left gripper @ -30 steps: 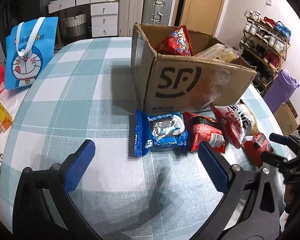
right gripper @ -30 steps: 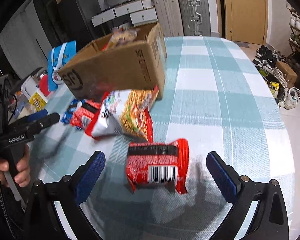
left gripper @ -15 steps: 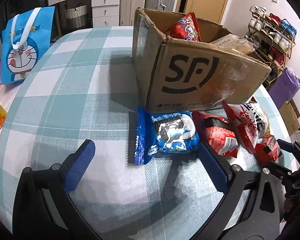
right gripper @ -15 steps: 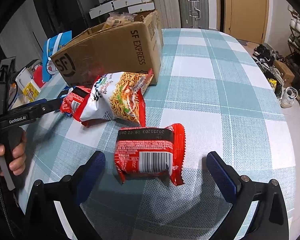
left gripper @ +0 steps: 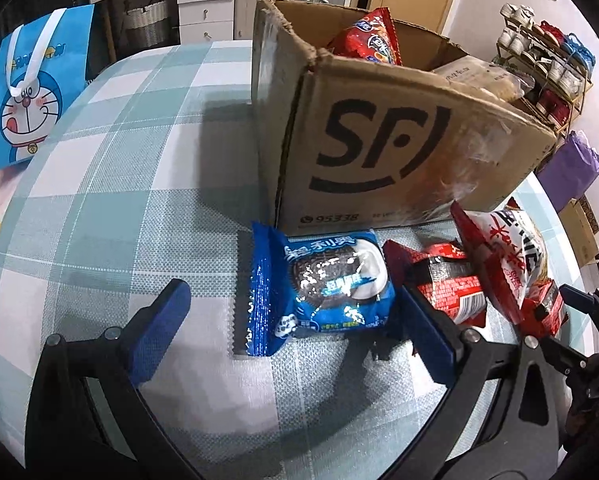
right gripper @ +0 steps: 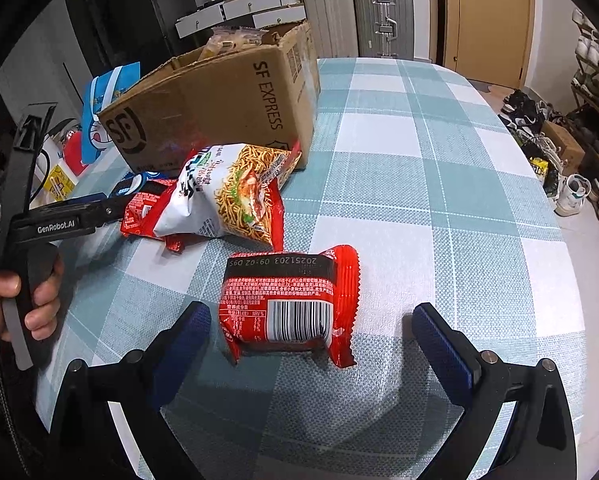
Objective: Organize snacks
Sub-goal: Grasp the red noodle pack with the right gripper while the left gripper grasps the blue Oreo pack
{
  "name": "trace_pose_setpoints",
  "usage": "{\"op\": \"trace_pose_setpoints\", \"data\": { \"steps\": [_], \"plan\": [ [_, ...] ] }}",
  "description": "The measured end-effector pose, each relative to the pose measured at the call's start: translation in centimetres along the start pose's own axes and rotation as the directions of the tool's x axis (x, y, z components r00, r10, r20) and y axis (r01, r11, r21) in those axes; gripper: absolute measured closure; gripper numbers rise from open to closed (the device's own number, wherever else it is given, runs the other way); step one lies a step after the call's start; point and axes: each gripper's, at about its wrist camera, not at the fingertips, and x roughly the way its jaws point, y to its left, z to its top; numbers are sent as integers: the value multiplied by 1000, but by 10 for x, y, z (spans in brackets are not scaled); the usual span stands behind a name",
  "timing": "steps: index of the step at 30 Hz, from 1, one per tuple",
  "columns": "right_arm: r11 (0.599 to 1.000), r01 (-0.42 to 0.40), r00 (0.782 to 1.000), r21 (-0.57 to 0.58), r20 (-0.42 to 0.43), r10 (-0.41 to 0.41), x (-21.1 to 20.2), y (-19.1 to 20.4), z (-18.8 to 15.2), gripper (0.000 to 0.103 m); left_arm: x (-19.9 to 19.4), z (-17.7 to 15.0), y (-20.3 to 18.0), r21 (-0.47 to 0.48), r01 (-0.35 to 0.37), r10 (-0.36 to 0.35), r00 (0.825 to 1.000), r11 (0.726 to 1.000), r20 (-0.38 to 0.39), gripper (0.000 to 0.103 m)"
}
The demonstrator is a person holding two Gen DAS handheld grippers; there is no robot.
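A blue cookie pack [left gripper: 319,292] lies in front of the brown SF cardboard box [left gripper: 399,152], between the open fingers of my left gripper [left gripper: 291,328]. Beside it lie a red snack pack [left gripper: 447,284] and a white-and-red noodle bag [left gripper: 507,260]. The box holds a red chip bag [left gripper: 373,38]. In the right wrist view, a red noodle pack [right gripper: 287,308] lies barcode up between the open fingers of my right gripper [right gripper: 315,344]. The noodle bag [right gripper: 227,196] and the box [right gripper: 219,100] lie beyond it. My left gripper [right gripper: 103,208] shows at the left.
A checked teal-and-white cloth covers the table [left gripper: 99,200]. A blue cartoon bag [left gripper: 27,92] stands at its far left edge. Suitcases [right gripper: 359,16] and drawers stand behind. A shoe rack [left gripper: 547,60] stands to the right of the table.
My left gripper has moved forward so the blue cookie pack now sits between its fingers. My right gripper has moved closer over the red noodle pack. Both stay open.
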Motion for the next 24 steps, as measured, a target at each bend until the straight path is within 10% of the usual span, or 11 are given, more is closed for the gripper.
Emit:
{"op": "trace_pose_setpoints", "data": {
  "steps": [5, 15, 24],
  "plan": [
    [1000, 3, 1000, -12, 4, -3, -1, 3, 0, 1, -1, 0, -2, 19, 5, -5, 1000, 1000, 6, 8],
    [999, -6, 1000, -51, 4, 6, 1, 11, -1, 21, -13, -6, -7, 45, 68, -69, 997, 997, 32, 55],
    [999, -18, 1000, -34, 25, 18, -7, 5, 0, 22, -25, -14, -7, 39, 78, -79, 996, 996, 47, 60]
  ]
}}
